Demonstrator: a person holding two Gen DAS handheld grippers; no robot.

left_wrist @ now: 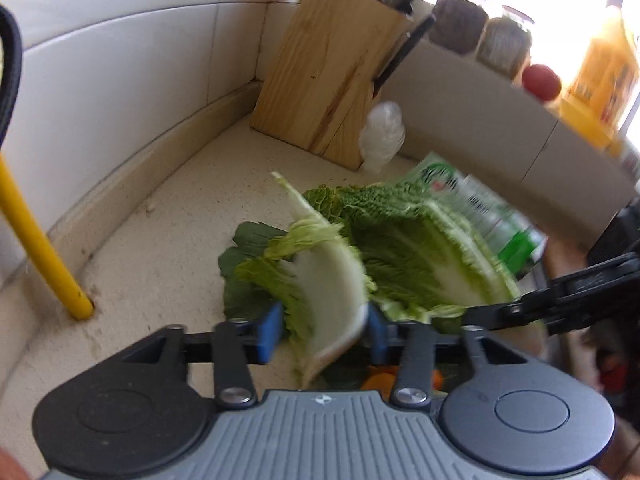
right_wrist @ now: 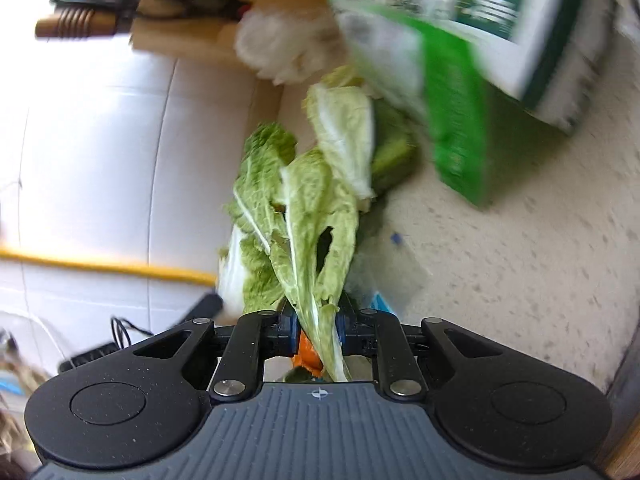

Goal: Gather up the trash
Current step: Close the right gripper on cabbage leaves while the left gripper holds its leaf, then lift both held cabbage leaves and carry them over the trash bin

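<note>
The speckled counter (left_wrist: 168, 240) carries the trash heap: cabbage leaves (left_wrist: 404, 248) piled in its corner, a green-printed wrapper (left_wrist: 476, 204) just behind them, likely gathered for 1 pickup. The left gripper (left_wrist: 320, 328) stands released around a white-ribbed leaf (left_wrist: 328, 280). The right gripper (right_wrist: 316, 328) is clenched on a pale leaf (right_wrist: 316, 240). 2 jars (left_wrist: 480, 28) on the ledge hold dark contents, too blurred to identify.

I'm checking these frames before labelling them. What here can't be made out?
- Left wrist view: whether the left gripper presses the cabbage leaf; blur hides the contact.
- Both views: print on the green packet, motion-blurred.
- Right wrist view: the orange scrap, mostly hidden by the right gripper and its leaf.
- Left wrist view: jars, washed out by window glare.
</note>
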